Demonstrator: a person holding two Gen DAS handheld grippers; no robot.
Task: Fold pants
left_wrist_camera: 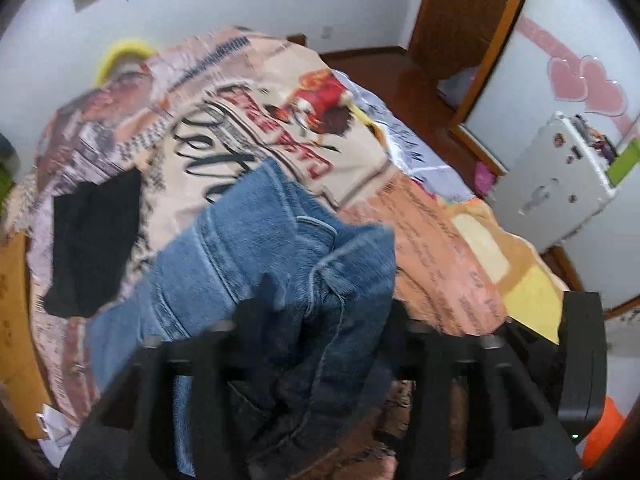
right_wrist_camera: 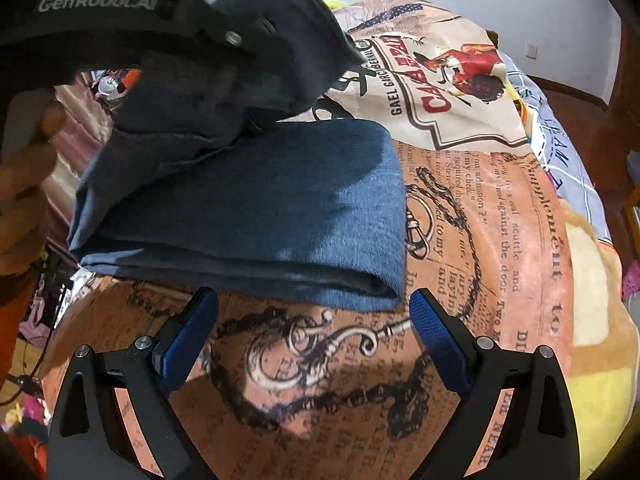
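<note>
Jeans (right_wrist_camera: 256,204) half-folded on blanket (right_wrist_camera: 500,240); right hand-held gripper (right_wrist_camera: 314,312) open beside

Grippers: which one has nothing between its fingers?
The right gripper: its fingers stand apart over bare blanket. The left gripper has the jeans bunched between its fingers.
</note>
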